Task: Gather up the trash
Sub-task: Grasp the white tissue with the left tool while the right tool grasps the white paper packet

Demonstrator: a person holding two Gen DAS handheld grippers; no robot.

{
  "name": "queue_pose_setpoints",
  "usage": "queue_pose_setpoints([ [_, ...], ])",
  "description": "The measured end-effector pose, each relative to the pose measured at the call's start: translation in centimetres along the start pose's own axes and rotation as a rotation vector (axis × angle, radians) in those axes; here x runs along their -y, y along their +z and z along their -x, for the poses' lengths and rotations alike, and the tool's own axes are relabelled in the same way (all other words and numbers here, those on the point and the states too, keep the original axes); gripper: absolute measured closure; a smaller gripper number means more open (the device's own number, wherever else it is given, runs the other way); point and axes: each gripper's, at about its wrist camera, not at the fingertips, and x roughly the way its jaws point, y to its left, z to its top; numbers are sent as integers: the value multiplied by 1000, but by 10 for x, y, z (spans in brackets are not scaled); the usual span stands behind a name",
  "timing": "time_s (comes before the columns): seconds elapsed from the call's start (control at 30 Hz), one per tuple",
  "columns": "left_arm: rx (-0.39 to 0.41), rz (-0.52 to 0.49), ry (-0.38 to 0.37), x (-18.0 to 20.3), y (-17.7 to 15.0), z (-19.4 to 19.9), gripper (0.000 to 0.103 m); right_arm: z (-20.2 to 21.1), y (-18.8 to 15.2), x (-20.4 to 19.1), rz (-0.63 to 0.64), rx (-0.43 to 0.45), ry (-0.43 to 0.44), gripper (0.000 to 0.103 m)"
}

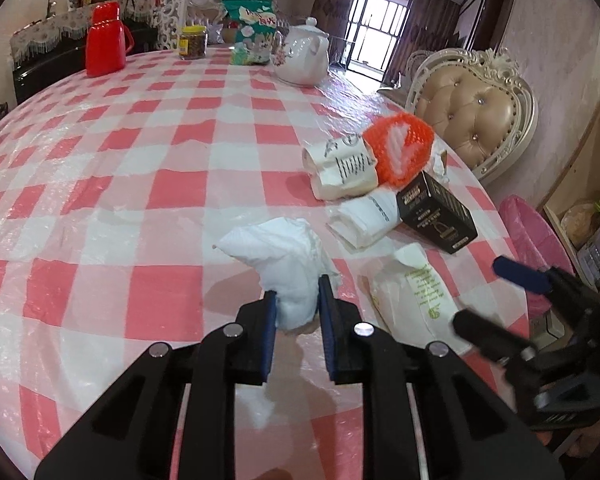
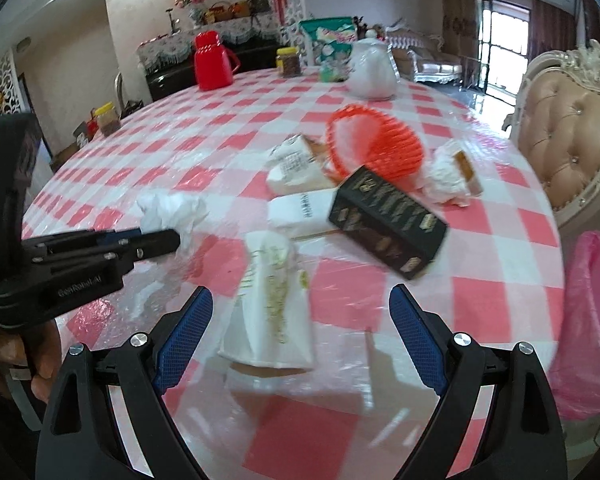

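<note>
My left gripper (image 1: pixel 297 290) is shut on a crumpled white tissue (image 1: pixel 284 258), lifted slightly off the red-and-white checked tablecloth (image 1: pixel 140 184); the same gripper (image 2: pixel 172 236) and tissue (image 2: pixel 168 210) show at the left of the right wrist view. My right gripper (image 2: pixel 300 304) stands open, its blue pads either side of a white paper bag with gold print (image 2: pixel 272 300), without touching it. Farther on lie a black box (image 2: pixel 388 220), white paper wrappers (image 2: pixel 300 208), an orange mesh basket (image 2: pixel 376 148) and a crumpled wrapper (image 2: pixel 452 178). The right gripper (image 1: pixel 496 296) appears blurred in the left wrist view.
A pink-lined trash bin (image 2: pixel 588 320) stands off the table's right edge beside a padded chair (image 2: pixel 572 136). At the far side stand a red thermos (image 2: pixel 212 60), a white teapot (image 2: pixel 374 68), a jar (image 2: pixel 288 62) and a green bag (image 2: pixel 332 40).
</note>
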Motion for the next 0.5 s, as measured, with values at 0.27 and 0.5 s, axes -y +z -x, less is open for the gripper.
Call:
queue_pose_setpoints([
  [0.27,22,20,1,-10,1,6,84,-28,0,-16,27,-81,18,46],
  [0.5,22,17,1,-10,2,6,84,-30,-1,-15,24,-89,49,65],
])
